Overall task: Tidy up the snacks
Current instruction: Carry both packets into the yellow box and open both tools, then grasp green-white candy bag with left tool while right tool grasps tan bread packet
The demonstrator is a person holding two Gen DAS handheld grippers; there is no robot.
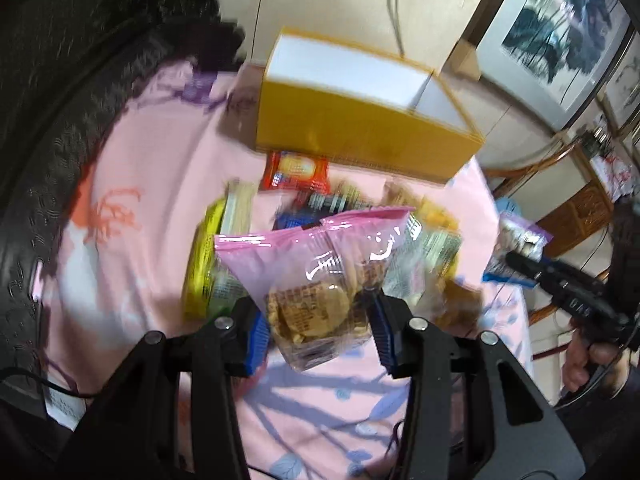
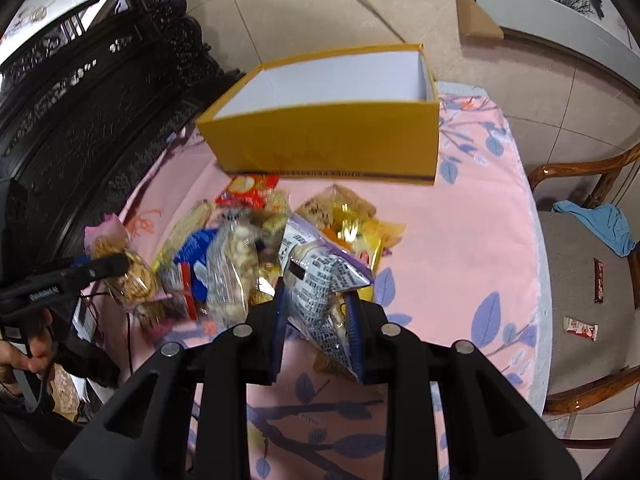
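A: What do my grippers hold?

B: My left gripper (image 1: 316,320) is clamped on a pink cookie packet (image 1: 320,276); my right gripper (image 2: 318,328) pinches a purple-edged snack bag (image 2: 320,280).

A: Where do they go?

B: The open yellow box (image 2: 328,144) lies straight ahead, past the snack pile (image 2: 248,240), its long side facing me. Both hands seem about equally near.

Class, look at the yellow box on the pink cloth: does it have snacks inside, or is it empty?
Empty as far as shown: the yellow box has bare white inner walls; its floor is hidden.
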